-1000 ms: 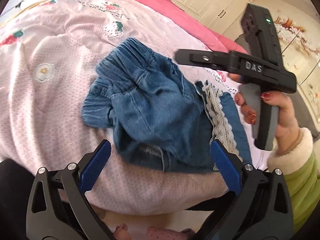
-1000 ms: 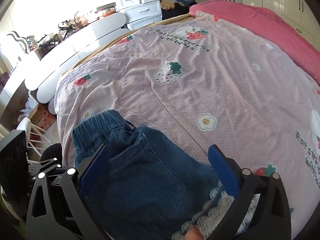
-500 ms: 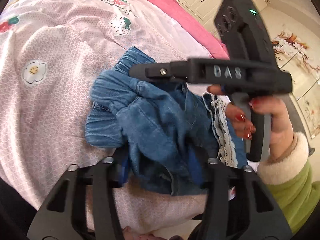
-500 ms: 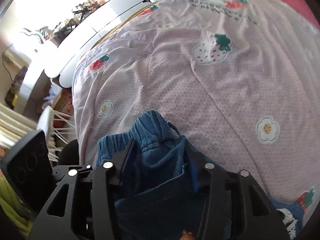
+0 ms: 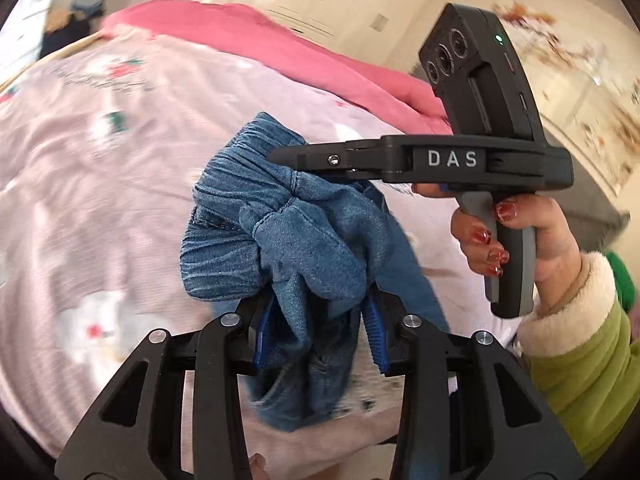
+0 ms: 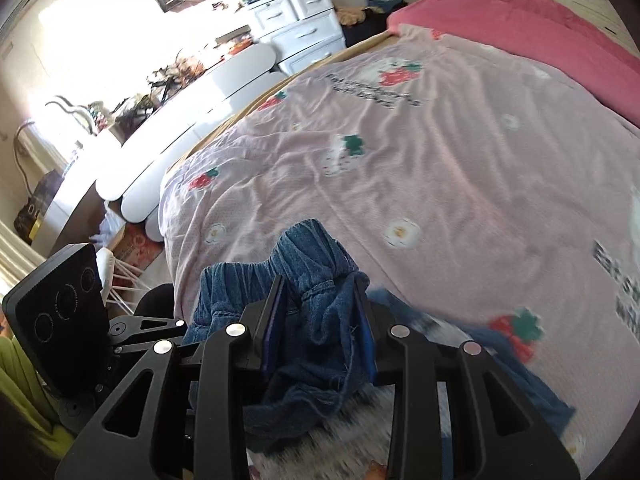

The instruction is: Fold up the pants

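At near edge of bed, denim pants bunched, lifted off pink strawberry quilt. Left claw closing on fabric at 6 o'clock; right claw closing on elastic waistband at 6 o'clock. Advice: keep both bites firm, draw hands apart, shake legs straight, lay flat before folding.

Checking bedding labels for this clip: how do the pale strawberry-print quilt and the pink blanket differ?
The quilt is pale pink, printed with strawberries, flowers and lettering; the pink blanket is a plain, deeper pink. The quilt covers most of the bed nearest the camera; the pink blanket lies along the far edge. The denim pants hang over the quilt, not the blanket. Both are soft bedding.
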